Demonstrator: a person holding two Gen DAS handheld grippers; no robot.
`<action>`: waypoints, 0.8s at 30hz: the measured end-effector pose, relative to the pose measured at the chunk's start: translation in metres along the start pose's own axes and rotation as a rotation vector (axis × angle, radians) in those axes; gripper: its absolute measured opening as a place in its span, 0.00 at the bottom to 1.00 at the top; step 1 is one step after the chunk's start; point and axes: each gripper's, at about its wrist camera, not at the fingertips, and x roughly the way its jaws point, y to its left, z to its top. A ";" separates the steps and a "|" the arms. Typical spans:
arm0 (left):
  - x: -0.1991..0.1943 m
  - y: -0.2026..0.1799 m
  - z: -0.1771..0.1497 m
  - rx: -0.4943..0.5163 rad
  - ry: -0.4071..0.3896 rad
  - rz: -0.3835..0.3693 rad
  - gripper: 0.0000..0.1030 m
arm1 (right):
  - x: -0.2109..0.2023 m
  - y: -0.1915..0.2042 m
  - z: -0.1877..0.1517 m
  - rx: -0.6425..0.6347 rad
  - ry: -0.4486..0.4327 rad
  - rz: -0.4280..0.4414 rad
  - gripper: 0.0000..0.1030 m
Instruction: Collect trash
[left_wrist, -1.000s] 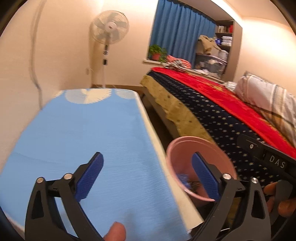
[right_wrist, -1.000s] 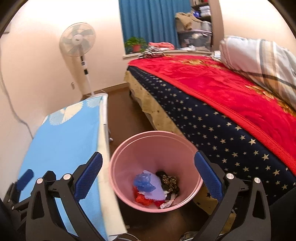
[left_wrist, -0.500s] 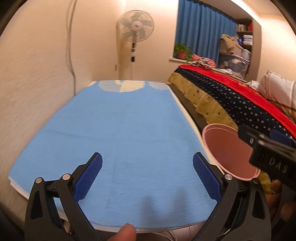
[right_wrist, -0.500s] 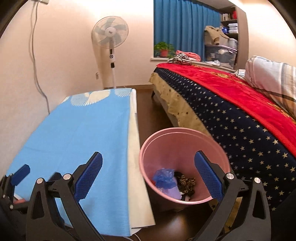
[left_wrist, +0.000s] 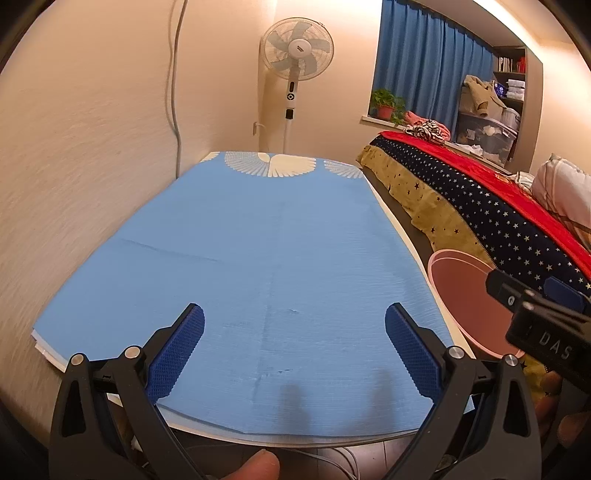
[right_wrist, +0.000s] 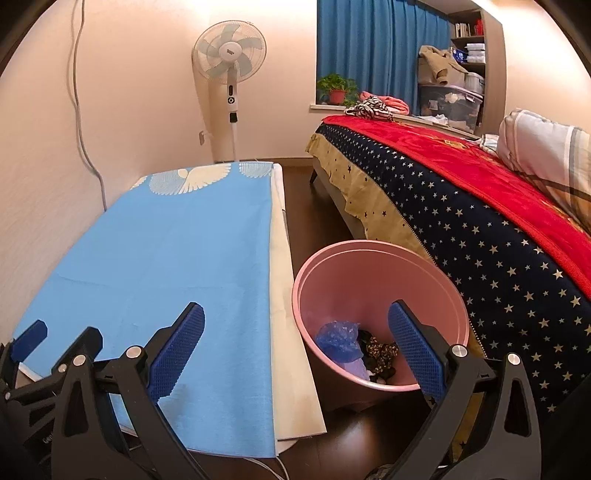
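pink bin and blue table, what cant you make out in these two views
- Pink bin: in the right wrist view its near rim and right tongs hide part of the trash; its base is unseen.
- In the left wrist view only its rim shows, cut by the other tool; the contents are hidden.
- Blue table: the underside and legs are hidden by its top.
- Left tongs: empty.

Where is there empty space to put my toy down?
The flat blue table cover is bare from the wall to its white edge strip. The round pink plastic bin holds trash and fills the gap beside the star-patterned bed.
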 end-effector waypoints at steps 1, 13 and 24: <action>0.000 0.000 0.000 0.001 -0.002 -0.001 0.92 | 0.000 0.000 -0.001 0.000 0.003 -0.003 0.95; 0.000 0.001 -0.001 -0.005 -0.005 -0.001 0.92 | 0.006 0.001 -0.005 -0.007 0.027 -0.011 0.95; 0.001 0.002 -0.001 -0.007 -0.002 0.000 0.92 | 0.007 0.001 -0.004 -0.005 0.028 -0.011 0.95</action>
